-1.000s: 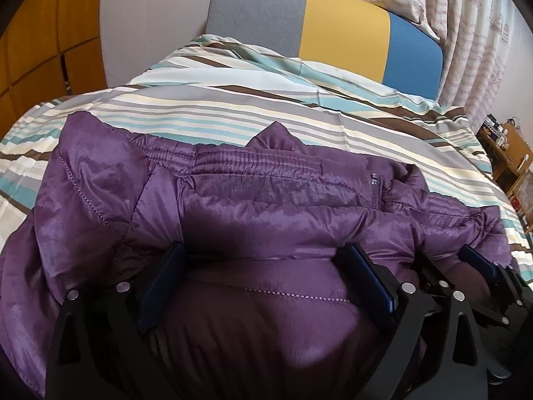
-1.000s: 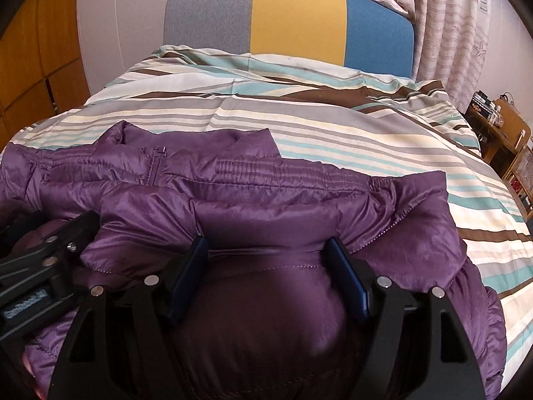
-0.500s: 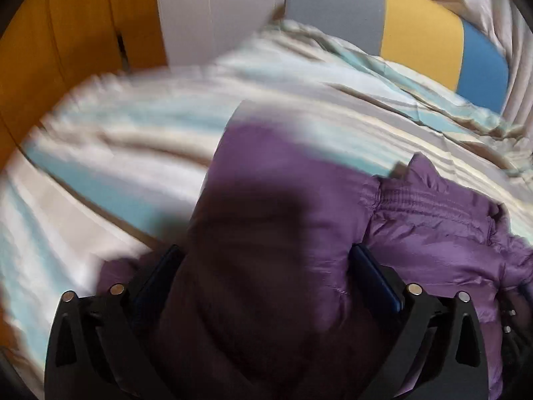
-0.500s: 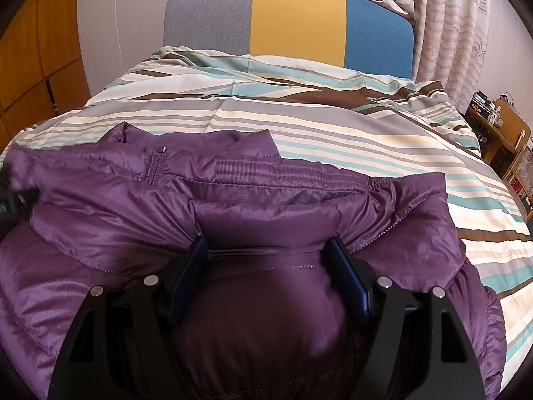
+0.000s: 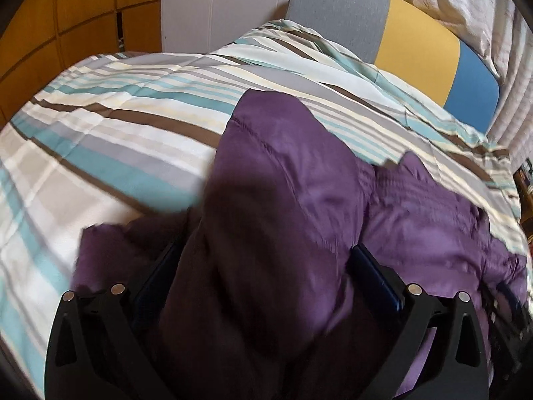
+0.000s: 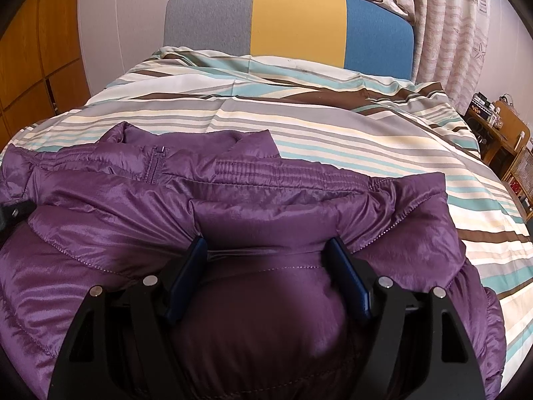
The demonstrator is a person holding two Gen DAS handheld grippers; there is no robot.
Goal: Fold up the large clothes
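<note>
mid-fold on the striped bed (image 6: 333,126): both the left gripper (image 5: 266,273) and right gripper (image 6: 266,260) clamp bunched purple jacket (image 6: 233,200), lying at six o'clock; next, likely carry the left-hand fold across.

— What's on the bed (image 6: 333,126)?
— A shiny purple puffer jacket (image 6: 266,206), quilted, bunched and doubled over on the striped cover, zip near the collar showing, one thick fold raised.

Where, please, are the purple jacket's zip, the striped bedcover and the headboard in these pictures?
zip (image 6: 154,164): right wrist view, on the teeth below the collar.
bedcover (image 6: 316,126): right wrist view, on a bare striped patch.
headboard (image 6: 296,21): right wrist view, on its yellow middle panel.
</note>
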